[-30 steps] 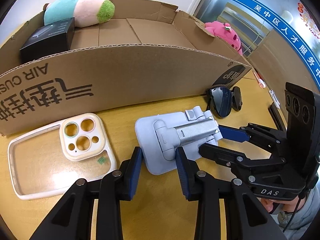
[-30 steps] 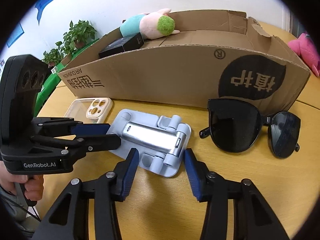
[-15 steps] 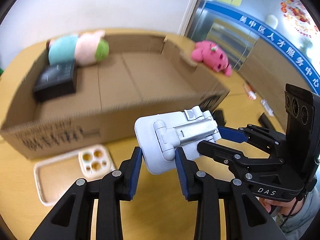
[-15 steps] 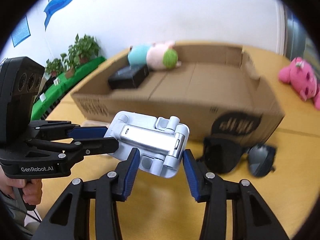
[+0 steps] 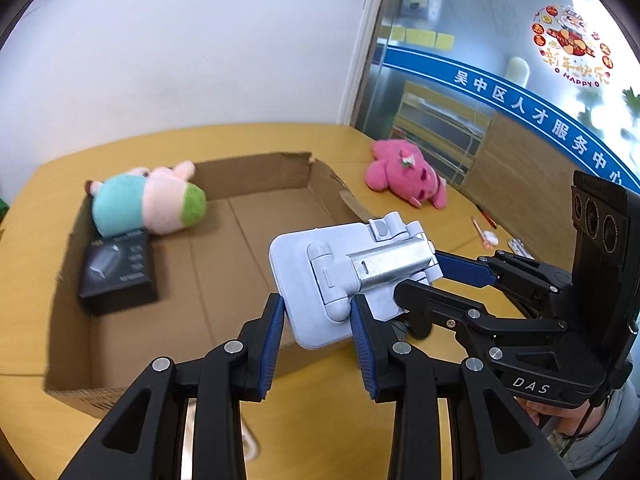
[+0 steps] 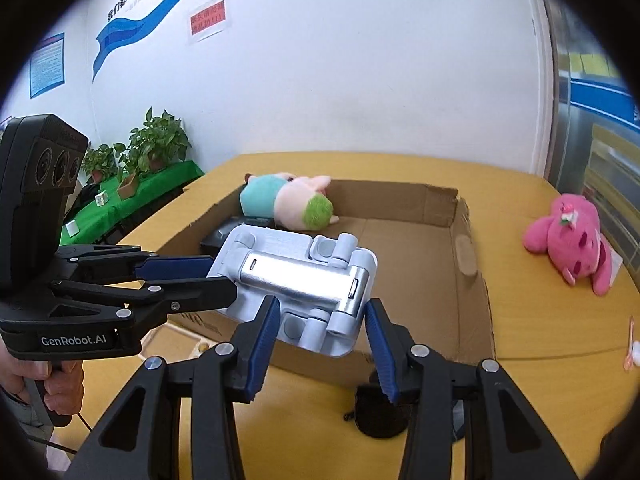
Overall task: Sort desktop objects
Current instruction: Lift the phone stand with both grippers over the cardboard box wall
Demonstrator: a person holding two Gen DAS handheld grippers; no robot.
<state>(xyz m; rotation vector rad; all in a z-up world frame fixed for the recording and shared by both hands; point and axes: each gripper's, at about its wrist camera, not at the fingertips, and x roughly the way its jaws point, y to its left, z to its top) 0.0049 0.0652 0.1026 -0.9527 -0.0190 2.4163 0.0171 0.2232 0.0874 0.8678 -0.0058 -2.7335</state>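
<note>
Above box; stand, twin-gripped

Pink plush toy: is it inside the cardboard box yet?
No, the pink plush toy lies on the table, outside the right wall of the cardboard box.

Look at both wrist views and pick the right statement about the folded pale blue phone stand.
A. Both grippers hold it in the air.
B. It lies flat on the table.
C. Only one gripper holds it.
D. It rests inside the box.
A: the phone stand is clear of the table, gripped at one end by the left gripper and at the other by the right gripper.
</note>
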